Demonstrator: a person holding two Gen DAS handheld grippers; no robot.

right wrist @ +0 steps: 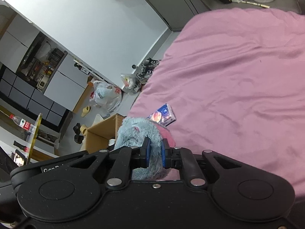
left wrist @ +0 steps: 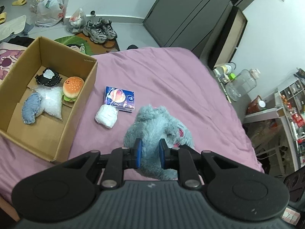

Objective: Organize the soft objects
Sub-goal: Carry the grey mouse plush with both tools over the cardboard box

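Our 2 grippers, left gripper (left wrist: 150, 153) and right gripper (right wrist: 155, 153), both pinch the grey plush toy (left wrist: 158, 126). The cardboard box (left wrist: 83, 87) sits at 10 o'clock. We grip only fur, so it could slip.

Left claw (left wrist: 150, 153) and right claw (right wrist: 154, 153), both clamped, angled downward.

A: Plush toy (left wrist: 152, 122) — shaggy grey-blue fur, pink patches on one side. Pose?

B: Bunched up above the pink bed sheet (left wrist: 171, 72), fur pinched at its near end from both views. Cardboard box (left wrist: 45, 103) to its left, open top.

A: Box contents?

B: Burger plush (left wrist: 73, 87) against the right wall, denim piece (left wrist: 31, 108), clear bag of white filling (left wrist: 51, 103), black-and-white fabric item (left wrist: 48, 77). Outside — white soft bundle (left wrist: 106, 116) on the sheet, touching a dark blue booklet (left wrist: 119, 99).
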